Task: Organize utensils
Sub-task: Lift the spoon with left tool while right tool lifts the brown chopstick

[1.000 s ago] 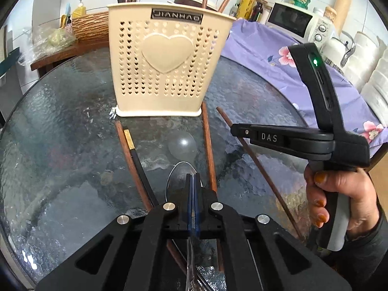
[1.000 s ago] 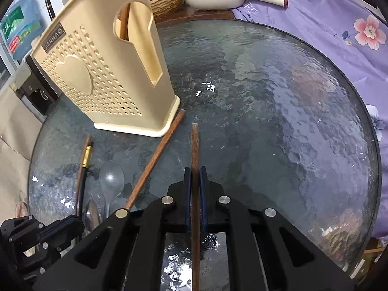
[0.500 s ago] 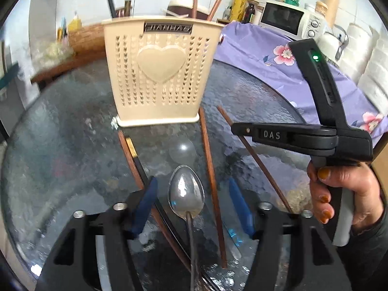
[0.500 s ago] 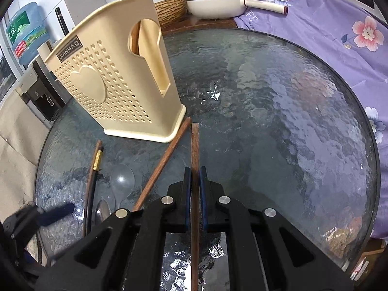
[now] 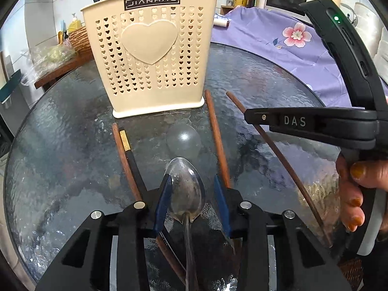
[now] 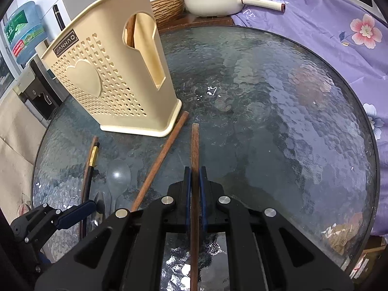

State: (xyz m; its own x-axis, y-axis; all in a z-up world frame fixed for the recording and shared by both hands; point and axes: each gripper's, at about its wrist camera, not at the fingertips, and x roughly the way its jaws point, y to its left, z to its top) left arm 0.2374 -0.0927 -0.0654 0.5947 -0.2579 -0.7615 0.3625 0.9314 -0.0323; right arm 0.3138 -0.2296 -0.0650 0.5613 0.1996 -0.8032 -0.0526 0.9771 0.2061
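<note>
Closing left gripper (image 5: 191, 202) around metal spoon (image 5: 186, 190), pads not touching; right gripper (image 6: 195, 198) clamping chopstick (image 6: 194, 160); rounded bowl risking slipping out.

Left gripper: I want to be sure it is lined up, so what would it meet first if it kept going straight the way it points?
The metal spoon: its bowl already lies between the closing jaws of the left gripper. Past it lies a clear plastic spoon; depth is unclear.

Metal spoon (image 5: 186, 189) lies flat before the upright cream holder (image 5: 150, 53).
</note>
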